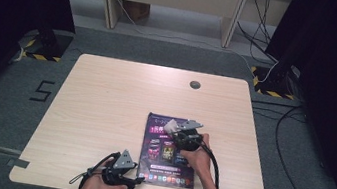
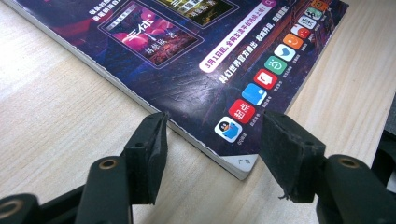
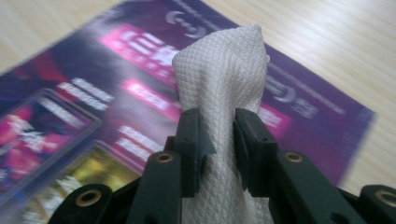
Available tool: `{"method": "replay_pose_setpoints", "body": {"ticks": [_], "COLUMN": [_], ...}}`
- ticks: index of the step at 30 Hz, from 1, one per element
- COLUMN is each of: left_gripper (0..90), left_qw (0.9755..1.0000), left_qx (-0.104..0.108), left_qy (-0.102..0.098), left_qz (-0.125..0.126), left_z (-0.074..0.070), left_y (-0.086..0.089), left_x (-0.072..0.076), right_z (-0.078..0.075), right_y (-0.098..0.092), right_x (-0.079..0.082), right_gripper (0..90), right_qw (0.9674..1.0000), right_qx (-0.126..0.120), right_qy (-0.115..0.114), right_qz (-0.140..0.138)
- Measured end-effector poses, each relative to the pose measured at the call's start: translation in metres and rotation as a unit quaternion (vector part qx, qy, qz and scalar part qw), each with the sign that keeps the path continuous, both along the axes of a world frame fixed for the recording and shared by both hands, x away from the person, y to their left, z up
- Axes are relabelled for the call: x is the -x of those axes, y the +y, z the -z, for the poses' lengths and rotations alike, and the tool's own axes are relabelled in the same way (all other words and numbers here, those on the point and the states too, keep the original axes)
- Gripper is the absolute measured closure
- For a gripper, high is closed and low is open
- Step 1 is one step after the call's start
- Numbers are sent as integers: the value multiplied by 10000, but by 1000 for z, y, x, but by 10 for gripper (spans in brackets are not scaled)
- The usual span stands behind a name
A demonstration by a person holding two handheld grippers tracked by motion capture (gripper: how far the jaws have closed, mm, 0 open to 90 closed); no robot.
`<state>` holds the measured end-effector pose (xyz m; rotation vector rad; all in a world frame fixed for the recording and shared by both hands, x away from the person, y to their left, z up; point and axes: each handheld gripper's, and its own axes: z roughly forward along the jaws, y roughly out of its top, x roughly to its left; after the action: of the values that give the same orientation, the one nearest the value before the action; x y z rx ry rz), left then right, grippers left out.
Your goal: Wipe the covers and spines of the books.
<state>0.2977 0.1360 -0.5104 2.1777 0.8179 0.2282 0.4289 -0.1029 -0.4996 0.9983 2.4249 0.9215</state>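
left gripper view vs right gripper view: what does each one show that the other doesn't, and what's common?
Left gripper view: the left gripper with jaws open, standing either side of the magazine's worn near corner, and a row of coloured app icons along the cover's edge.

Right gripper view: the right gripper shut on a bunched white textured cloth, held above the cover's title end.

Both: the same dark purple magazine lying flat on the light wooden table.

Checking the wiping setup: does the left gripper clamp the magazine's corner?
No, the left gripper stands open, with the magazine corner untouched between its jaws.
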Motion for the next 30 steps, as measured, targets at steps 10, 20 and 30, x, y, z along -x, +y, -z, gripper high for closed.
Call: {"method": "replay_pose_setpoints", "body": {"ticks": [10,20,30], "left_gripper": [383,415,414], "left_qw": [9991,9998,9998], "left_qx": [-360,150,141], "left_qy": [-131,-78,-99], "left_qz": [165,-74,-66], "left_z": [0,-7,-9], "left_y": [-1,9,11], "left_x": [4,3,4], "right_z": [1,0,1], "right_y": [41,53,48], "right_x": [20,33,41], "right_gripper": [716,709,708], "right_qw": [9981,9956,9947], "right_qx": [18,-40,-116], "right_qy": [3,82,135], "right_qz": [-623,-935,-1012]}}
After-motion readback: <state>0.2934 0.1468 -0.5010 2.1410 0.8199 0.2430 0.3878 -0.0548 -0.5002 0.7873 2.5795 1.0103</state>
